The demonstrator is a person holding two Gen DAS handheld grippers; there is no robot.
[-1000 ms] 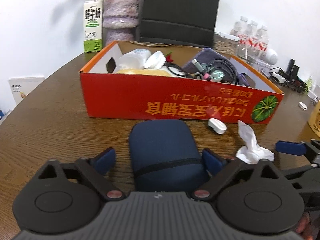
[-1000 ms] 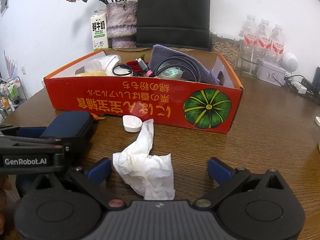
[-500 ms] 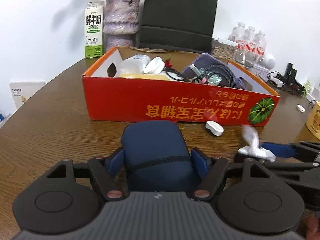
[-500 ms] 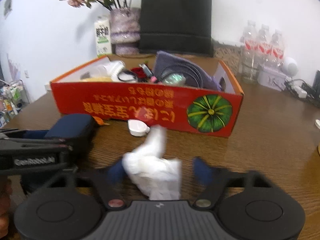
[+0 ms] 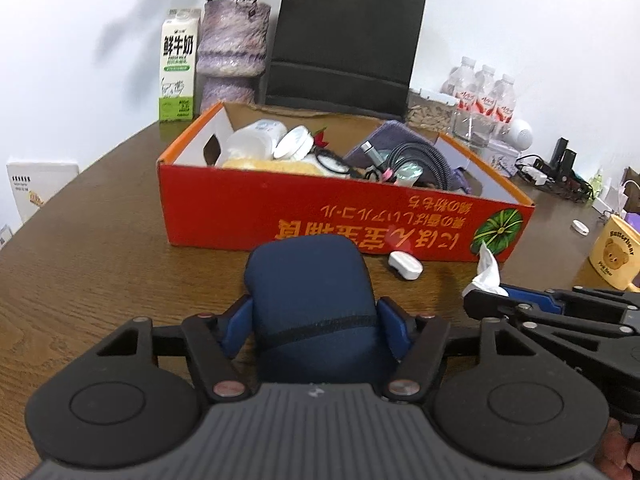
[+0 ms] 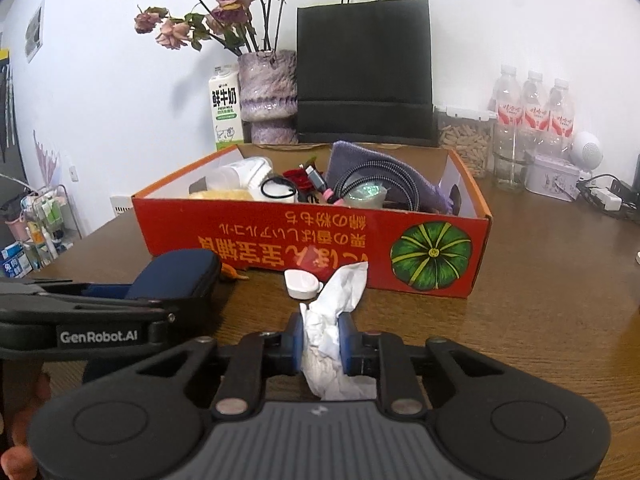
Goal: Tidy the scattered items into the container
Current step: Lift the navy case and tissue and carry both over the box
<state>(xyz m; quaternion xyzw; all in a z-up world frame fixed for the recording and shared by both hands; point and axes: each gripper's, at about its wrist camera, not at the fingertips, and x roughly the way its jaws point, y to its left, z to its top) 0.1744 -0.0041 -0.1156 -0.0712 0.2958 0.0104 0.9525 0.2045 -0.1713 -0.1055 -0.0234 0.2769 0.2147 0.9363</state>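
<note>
The red cardboard box (image 5: 344,216) stands straight ahead of both claws, its long side across the view and its open top above the level of what they hold; so the coming move, I judge, is a lift up and forward over the near wall. The left claw (image 5: 316,322) has just been closing and its blue pads now press both flanks of the dark blue case (image 5: 308,292); this case is a rounded fabric pouch with a zip seam, its long axis pointing away toward the box, and it looks firm enough to hold its shape. The right claw (image 6: 323,344) has also just been closing, to nearly shut, and pinches the crumpled white tissue (image 6: 334,312); the tissue is soft and thin, and its loose end stands up toward the box. A small white oval object (image 6: 302,284), smooth and hard looking, lies on the wooden counter (image 6: 540,320) just beside the box wall, between the two claws, slightly nearer the right one.
</note>
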